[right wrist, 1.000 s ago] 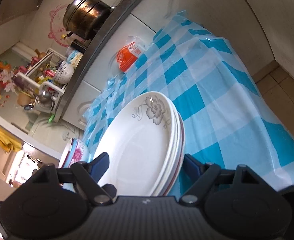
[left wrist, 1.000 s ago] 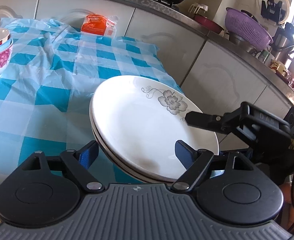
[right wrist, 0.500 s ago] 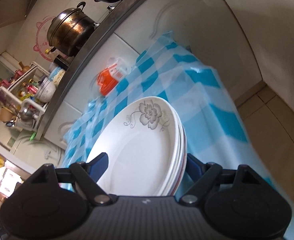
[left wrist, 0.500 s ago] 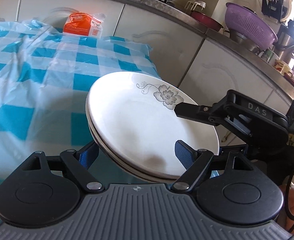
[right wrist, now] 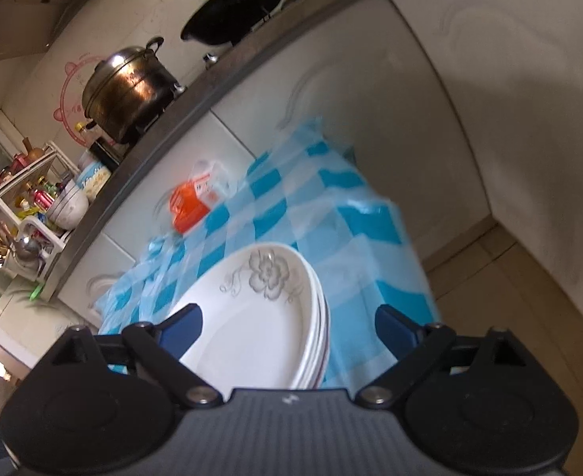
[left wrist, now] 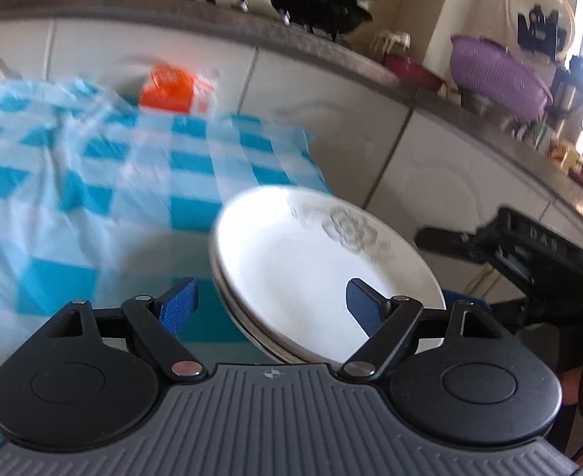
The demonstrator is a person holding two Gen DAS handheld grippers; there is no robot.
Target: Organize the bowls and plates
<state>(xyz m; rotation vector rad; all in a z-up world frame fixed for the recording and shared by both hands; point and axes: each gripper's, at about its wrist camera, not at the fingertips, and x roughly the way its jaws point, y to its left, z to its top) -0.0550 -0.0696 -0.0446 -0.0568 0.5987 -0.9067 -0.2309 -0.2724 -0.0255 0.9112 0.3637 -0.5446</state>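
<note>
A stack of white plates (left wrist: 311, 269) with a grey flower print lies at the right end of the blue checked tablecloth (left wrist: 73, 198). My left gripper (left wrist: 271, 305) is open at the near rim. Its left pad stands clear of the stack and its right pad sits over the top plate. In the right wrist view the same plates (right wrist: 252, 329) lie between the jaws of my right gripper (right wrist: 287, 329), which are opening. The left pad overlaps the top plate and the right pad is well off the rim. One of its fingers (left wrist: 442, 238) sits just beyond the far rim.
An orange pack (left wrist: 172, 89) lies at the back of the table by the white cabinet doors. The counter above holds a black wok (left wrist: 315, 8), a purple colander (left wrist: 497, 71) and a metal pot (right wrist: 129, 83). Tiled floor (right wrist: 509, 277) lies past the table's right end.
The right jaws have widened and their finger has come off the top plate. Both views swung towards the table's right end. The flowered bowls left the left view. The stack sits further right between the left fingers.
</note>
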